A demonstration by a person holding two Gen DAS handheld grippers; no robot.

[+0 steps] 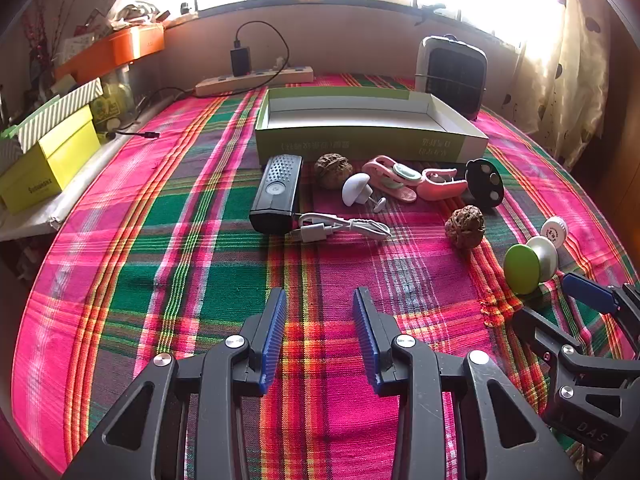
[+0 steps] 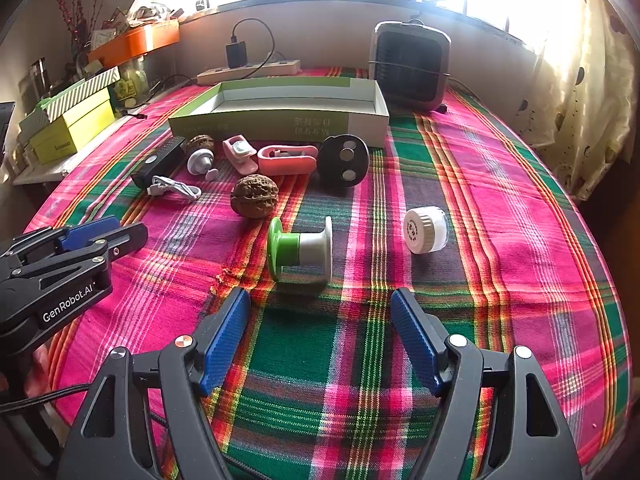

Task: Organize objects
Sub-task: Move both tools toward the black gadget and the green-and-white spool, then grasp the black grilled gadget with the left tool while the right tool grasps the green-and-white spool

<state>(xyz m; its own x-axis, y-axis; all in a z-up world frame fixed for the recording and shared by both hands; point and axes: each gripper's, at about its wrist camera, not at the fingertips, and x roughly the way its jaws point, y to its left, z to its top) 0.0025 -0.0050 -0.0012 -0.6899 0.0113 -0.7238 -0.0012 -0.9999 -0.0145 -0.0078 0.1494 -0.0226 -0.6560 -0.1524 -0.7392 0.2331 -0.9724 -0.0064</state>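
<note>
Left wrist view first: the left gripper (image 1: 320,336) tilts down over bare plaid tablecloth (image 1: 168,248), fingers parted with nothing between them. Right wrist view has the right gripper (image 2: 320,336) angled down the same way, fingers spread wide and empty, hovering just short of the green-and-white spool (image 2: 301,250).

I'll use the shallow green box (image 2: 280,124) as the landmark. It sits open at the far side of the table, and nothing shows inside from these angles. Lined up along its near wall, close to it: black device (image 1: 277,194), a walnut (image 1: 333,170), white mushroom-shaped thing (image 1: 356,188), two pink clips (image 2: 288,159), black disc (image 2: 343,156) standing on edge. A white cable (image 1: 344,228) lies at the black device's near end. A second walnut (image 2: 254,199) sits a bit nearer than that row. The spool lies on its side nearer still, well apart from the box, with a small white jar (image 2: 424,230) off to its right, also on its side.

Room-wise: nearer than the spool, the cloth is all open. There's a little wrinkle in the cloth (image 2: 224,276) just left of the spool. Behind the box's right end is a fan heater (image 2: 410,66); a power strip (image 2: 248,70) runs behind its left end. Left table edge has stacked yellow boxes (image 2: 72,124).
</note>
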